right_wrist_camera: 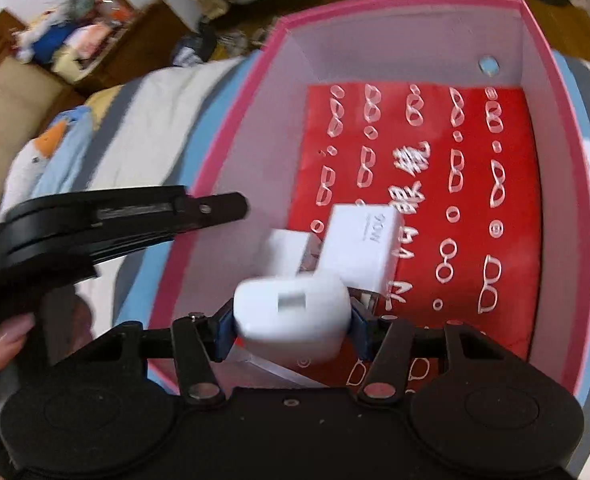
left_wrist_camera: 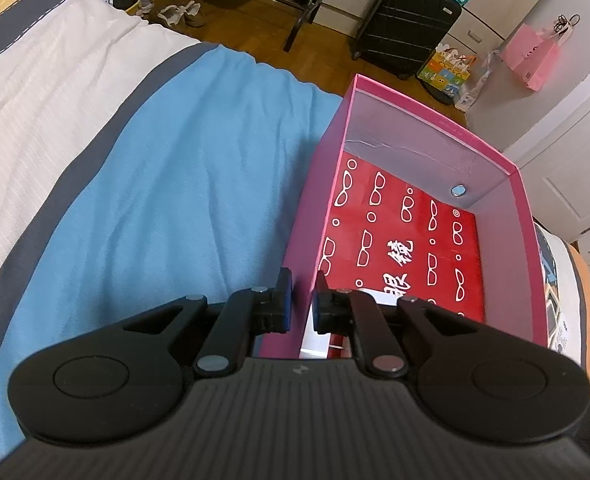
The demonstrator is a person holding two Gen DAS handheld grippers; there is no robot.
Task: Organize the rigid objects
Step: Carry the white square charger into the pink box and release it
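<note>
The right gripper has its jaws clenched on a white rounded case, held over the pink box. Ahead of them, two white boxes lie on a red pouch. The left gripper pinches the box's near wall.

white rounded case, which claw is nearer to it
Right. The right claw is shut on the white rounded case, over the pink box. The left claw straddles the box's left wall, apart from the case.
</note>
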